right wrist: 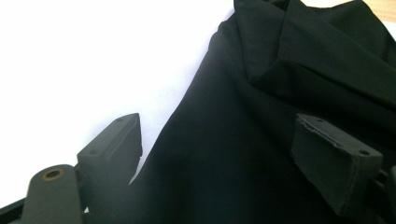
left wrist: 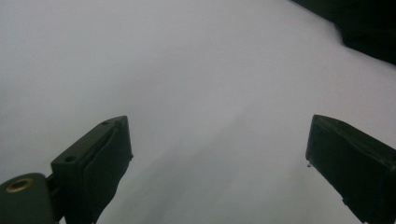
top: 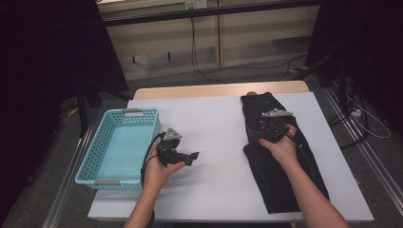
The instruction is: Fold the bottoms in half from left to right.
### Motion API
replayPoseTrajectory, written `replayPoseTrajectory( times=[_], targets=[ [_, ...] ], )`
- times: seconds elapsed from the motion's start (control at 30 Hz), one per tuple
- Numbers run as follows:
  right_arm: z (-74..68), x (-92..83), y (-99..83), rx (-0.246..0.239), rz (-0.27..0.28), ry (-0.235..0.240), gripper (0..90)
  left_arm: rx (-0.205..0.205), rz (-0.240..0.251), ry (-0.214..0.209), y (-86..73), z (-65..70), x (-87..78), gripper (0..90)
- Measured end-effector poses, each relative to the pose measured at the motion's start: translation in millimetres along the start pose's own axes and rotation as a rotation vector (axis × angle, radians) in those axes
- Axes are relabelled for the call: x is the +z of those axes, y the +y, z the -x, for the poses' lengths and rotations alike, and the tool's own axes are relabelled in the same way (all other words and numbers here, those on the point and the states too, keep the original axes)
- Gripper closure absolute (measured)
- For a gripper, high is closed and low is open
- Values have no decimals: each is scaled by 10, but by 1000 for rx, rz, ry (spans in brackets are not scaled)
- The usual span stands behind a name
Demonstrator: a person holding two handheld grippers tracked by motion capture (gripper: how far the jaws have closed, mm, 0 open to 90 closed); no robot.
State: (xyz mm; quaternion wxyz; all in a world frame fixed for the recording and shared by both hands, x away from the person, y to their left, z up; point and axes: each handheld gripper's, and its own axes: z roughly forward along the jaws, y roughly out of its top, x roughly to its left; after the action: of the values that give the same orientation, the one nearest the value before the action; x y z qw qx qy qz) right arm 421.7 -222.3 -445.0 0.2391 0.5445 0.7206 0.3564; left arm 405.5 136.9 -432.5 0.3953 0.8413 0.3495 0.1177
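Wide-jawed right gripper [top: 268, 124] hovers over black trousers [top: 280, 161] lying lengthwise away from the person; left gripper [top: 189, 157] wide too.

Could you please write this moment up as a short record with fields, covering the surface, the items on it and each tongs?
surface: white table, wooden edge at the far side
garment: black cloth, laid lengthwise on the table's right part, folds at its far end
basket: light blue perforated basket at the table's left edge, nothing visible inside
left tongs: jaws wide apart over bare white surface, holding nothing
right tongs: jaws apart over the cloth's left edge, not clamped on it
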Motion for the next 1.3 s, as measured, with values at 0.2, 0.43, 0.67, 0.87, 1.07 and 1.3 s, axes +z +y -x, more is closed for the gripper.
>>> replayPoseTrajectory(
  times=[0.2,0.43,0.67,0.87,1.07,1.3],
  targets=[
    [-20,31,-8,5,-1,0,171,7,-7,-1,-3,4,10,71],
    [-79,85,0,-21,-10,-3,194,-1,-1,0,-7,-7,-2,71],
    [-124,171,25,-59,-26,-40,205,1,-5,1,-19,-16,-2,71],
    [-134,261,9,-75,-31,-70,220,-2,-11,0,-34,-30,1,71],
    [-78,303,-16,-53,-67,-54,233,-8,-16,0,-49,-41,6,71],
    [-72,294,-16,-61,-63,-25,393,0,-21,12,-61,-44,-8,71]
  ],
)
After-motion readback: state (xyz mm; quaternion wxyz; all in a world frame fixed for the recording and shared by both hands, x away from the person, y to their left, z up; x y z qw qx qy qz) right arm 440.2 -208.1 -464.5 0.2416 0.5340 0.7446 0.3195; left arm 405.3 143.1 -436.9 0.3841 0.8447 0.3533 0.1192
